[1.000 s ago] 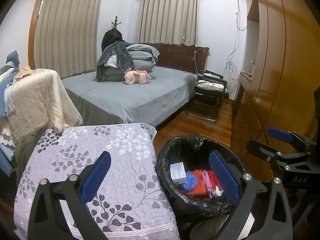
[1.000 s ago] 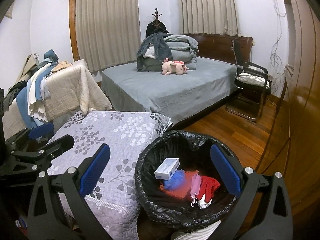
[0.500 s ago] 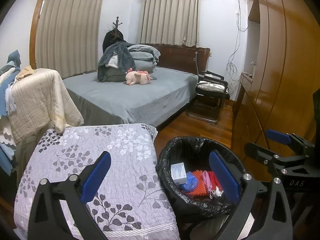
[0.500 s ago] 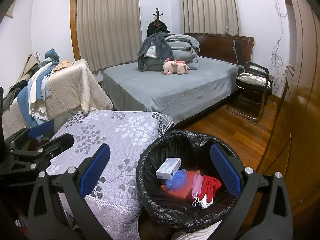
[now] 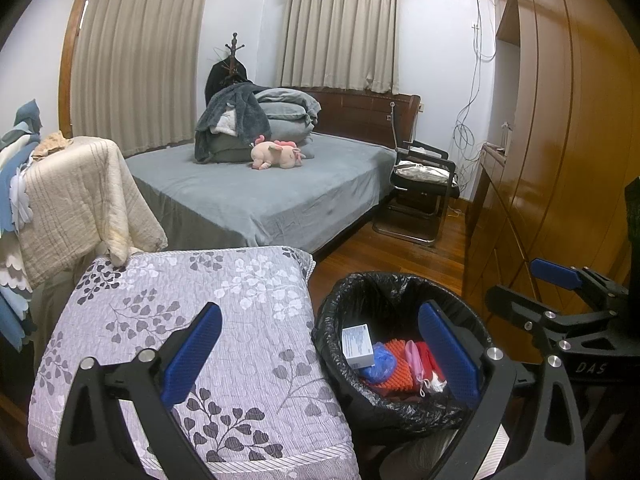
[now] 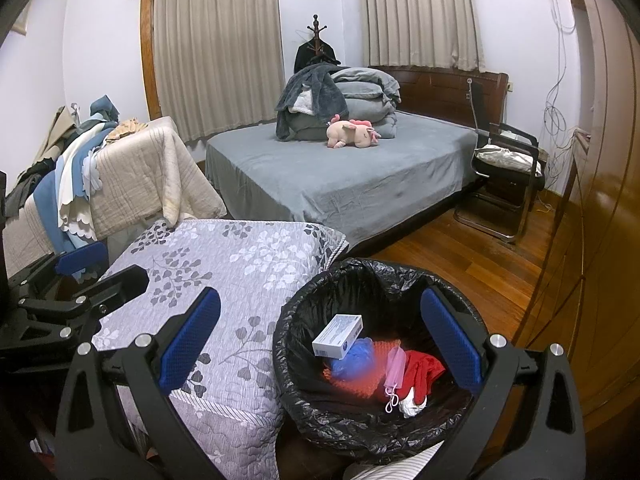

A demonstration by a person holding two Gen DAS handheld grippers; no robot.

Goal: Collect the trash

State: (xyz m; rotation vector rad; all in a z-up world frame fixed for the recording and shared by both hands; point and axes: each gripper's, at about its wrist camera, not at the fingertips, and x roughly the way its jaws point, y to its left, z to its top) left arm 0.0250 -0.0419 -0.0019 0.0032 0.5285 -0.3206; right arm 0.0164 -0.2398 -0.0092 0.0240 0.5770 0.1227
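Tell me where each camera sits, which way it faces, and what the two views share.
Left wrist: on the left gripper, facing the bed over the quilt; its open jaws frame the view, right gripper at the right edge.
Right wrist: on the right gripper, facing the same way above the bin; open jaws, left gripper at the left edge.
Shared: bin, quilt, bed, box.

Two wrist views side by side, both facing bedward, sharing the near bin (image 5: 400, 360) (image 6: 372, 360).
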